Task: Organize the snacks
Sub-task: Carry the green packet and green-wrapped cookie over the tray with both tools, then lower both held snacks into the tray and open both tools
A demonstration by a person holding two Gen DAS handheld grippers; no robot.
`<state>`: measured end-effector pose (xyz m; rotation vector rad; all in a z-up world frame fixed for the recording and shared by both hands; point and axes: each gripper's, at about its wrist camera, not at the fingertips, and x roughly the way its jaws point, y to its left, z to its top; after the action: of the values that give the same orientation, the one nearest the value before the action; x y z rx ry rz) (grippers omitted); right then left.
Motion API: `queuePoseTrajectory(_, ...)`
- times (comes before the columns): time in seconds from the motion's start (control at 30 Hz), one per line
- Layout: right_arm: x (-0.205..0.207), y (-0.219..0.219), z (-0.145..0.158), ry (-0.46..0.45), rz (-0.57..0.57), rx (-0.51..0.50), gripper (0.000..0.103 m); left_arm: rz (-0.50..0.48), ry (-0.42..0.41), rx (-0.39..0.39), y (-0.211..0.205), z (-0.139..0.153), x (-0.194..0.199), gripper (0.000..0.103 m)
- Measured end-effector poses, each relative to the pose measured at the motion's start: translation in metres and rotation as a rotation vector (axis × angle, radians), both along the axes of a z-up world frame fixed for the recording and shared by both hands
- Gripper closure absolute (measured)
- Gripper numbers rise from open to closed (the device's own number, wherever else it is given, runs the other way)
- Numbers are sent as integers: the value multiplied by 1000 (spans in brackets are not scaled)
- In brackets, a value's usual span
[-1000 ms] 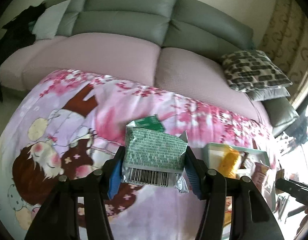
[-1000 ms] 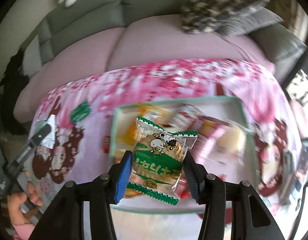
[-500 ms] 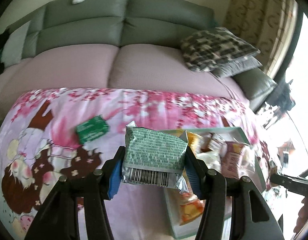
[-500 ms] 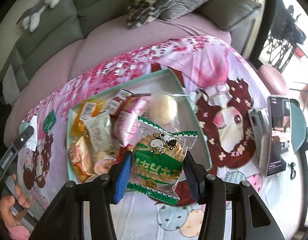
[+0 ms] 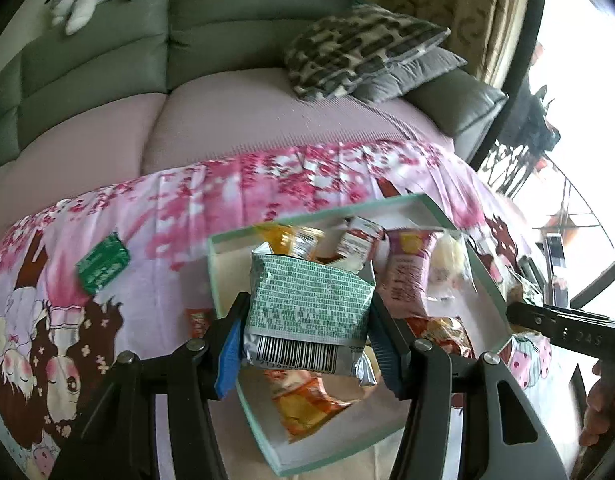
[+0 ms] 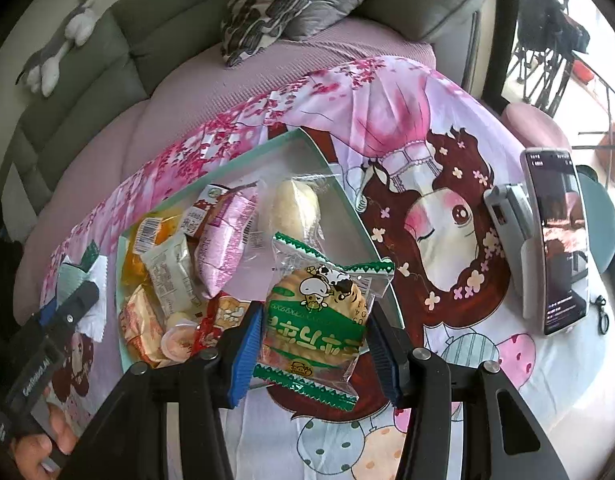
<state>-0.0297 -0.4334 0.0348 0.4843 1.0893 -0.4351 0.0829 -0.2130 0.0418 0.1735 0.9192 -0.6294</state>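
My left gripper (image 5: 307,344) has its jaws clenched on a green-printed packet (image 5: 307,304), held over the near left part of the tray (image 5: 223,272). My right gripper (image 6: 313,344) grasps a biscuit pack (image 6: 315,312) above the tray's (image 6: 371,240) near right edge. I should lower each pack over a free gap among the snacks, release only once it rests flat, and keep both grippers apart.

A barcode shows on the green-printed packet (image 5: 307,312); the green Chinese lettering on the cracker packet (image 6: 317,320) seems upside down, unreadable.
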Motion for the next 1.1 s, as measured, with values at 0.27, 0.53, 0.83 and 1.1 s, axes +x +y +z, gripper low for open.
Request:
queuePoseTrajectory(0.27,4,-1,-14,-7,-3,20,49,-26,9,34,-13,-10,-3,45)
queuePoseTrajectory(0.53,10,-2,-24,-9,-6,35,49,-1,31,41,-11,-17,3,45)
queuePoseTrajectory(0.83,10,-4,-29,-5,-15,37,49,-16,38,50,-17,-22,3,45)
queuePoseTrajectory(1.1,12,0,-37,12,-5,48,49,-21,54,54,-20,-29,5,44)
